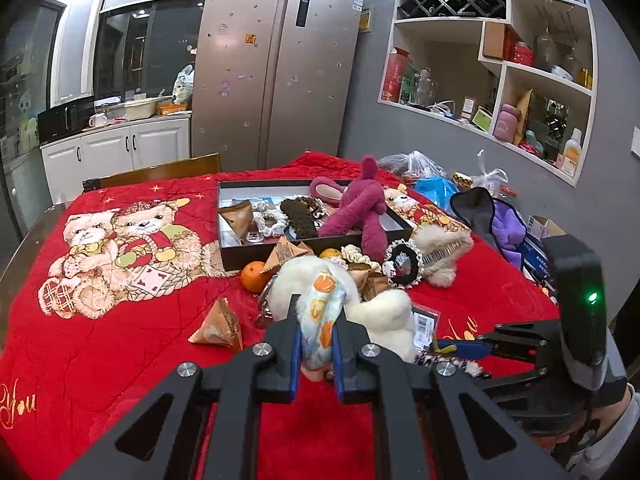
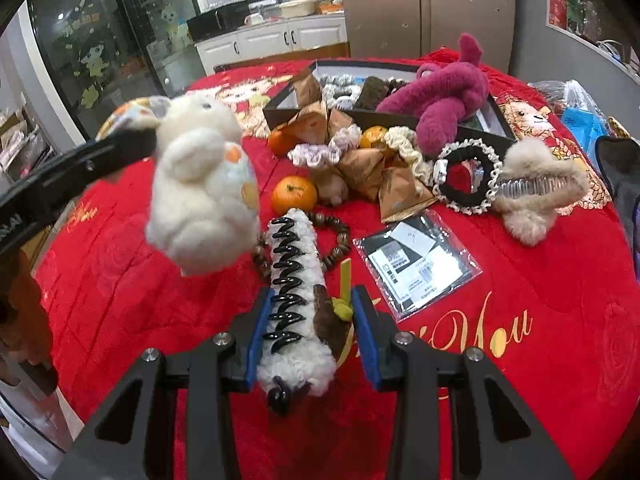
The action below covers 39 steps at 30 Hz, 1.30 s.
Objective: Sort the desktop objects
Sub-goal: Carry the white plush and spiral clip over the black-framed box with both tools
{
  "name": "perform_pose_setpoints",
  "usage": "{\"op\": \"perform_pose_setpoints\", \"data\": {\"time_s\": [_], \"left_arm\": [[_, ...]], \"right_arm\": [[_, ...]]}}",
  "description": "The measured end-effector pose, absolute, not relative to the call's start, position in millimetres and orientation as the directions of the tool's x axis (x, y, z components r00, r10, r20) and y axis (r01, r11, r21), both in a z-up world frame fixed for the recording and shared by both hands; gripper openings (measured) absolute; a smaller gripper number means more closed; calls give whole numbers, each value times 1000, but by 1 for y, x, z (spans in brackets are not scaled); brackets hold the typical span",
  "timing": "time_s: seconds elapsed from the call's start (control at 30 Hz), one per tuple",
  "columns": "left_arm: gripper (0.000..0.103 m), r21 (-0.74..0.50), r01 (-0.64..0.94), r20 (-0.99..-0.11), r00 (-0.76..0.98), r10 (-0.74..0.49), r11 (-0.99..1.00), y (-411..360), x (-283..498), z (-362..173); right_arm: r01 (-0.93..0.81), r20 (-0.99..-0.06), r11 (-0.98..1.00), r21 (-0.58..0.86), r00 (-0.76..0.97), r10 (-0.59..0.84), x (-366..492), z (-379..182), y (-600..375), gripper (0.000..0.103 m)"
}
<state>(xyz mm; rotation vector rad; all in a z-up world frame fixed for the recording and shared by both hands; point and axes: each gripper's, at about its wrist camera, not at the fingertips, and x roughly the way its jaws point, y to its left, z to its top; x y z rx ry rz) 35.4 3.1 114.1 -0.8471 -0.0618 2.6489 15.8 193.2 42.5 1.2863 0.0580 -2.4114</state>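
Holding two things at once, so take it slow. Your left gripper (image 1: 316, 344) is clamped shut on the white plush toy (image 2: 200, 196), which hangs in the air above the red blanket (image 1: 120, 340). Your right gripper (image 2: 308, 336) straddles the fuzzy banana hair clip (image 2: 296, 280), the black-toothed one lying on the blanket by the bead bracelet (image 2: 340, 240); its jaws sit around the clip, but I can't tell if the pads are really pressing yet. I'd squeeze mid-body so it doesn't pivot, and lift straight up to clear the bracelet. The black box (image 1: 224, 248) at the back looks like where things go, and that pink plush (image 1: 360, 208) draped over its edge will be in your way.
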Motion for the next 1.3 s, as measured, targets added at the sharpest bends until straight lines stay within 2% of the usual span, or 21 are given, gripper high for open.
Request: {"op": "perform_pose_setpoints", "data": {"time_s": [0.4,0.8,1.3], "left_arm": [[12,-126,-298,-537,-781,318,-946,-3,29,130],[12,-124,-261,-571,-770,284,-957,-6,10,123],[12,-71,-293,-571,-771,280,-953,5,-77,157]], "right_arm": [[359,-722,-920,159,-593,-356,10,87,202,40],[352,-674,-920,171,-640,-370,2,100,196,40],[354,-578,-911,211,-706,-408,-64,150,192,40]]}}
